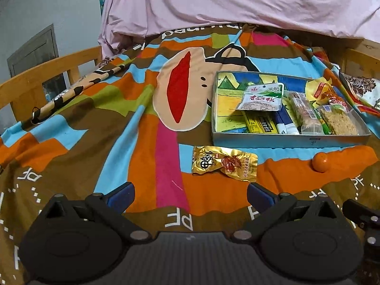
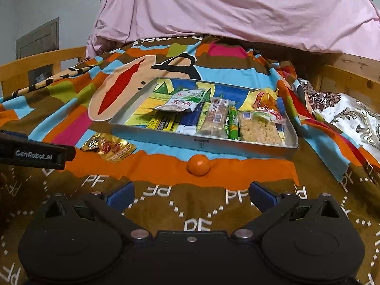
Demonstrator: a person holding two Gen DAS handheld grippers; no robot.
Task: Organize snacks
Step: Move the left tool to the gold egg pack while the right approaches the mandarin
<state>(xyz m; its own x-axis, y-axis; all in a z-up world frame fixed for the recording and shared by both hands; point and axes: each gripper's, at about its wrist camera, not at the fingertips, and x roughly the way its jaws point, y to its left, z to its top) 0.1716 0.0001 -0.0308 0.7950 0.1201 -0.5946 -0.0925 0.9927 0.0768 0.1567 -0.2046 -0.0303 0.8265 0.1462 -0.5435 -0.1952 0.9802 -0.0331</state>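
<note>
A metal tray (image 1: 285, 139) (image 2: 166, 139) lies on the colourful bedspread and holds several snack packets, among them a white and green pouch (image 1: 262, 97) (image 2: 185, 102) and rice bars (image 1: 338, 122) (image 2: 257, 128). A gold snack packet (image 1: 224, 163) (image 2: 110, 148) lies on the cloth in front of the tray's left corner. A small orange (image 1: 320, 162) (image 2: 199, 163) sits in front of the tray. My left gripper (image 1: 190, 196) is open and empty, just short of the gold packet. My right gripper (image 2: 191, 196) is open and empty, just short of the orange.
A pink sheet (image 1: 237, 2) (image 2: 225, 9) hangs behind the tray. Wooden bed rails stand at the left (image 1: 47, 71) (image 2: 42, 59) and right (image 2: 344, 73). A patterned pillow (image 2: 344, 114) lies right of the tray. The left gripper's body (image 2: 35, 153) shows at the right view's left edge.
</note>
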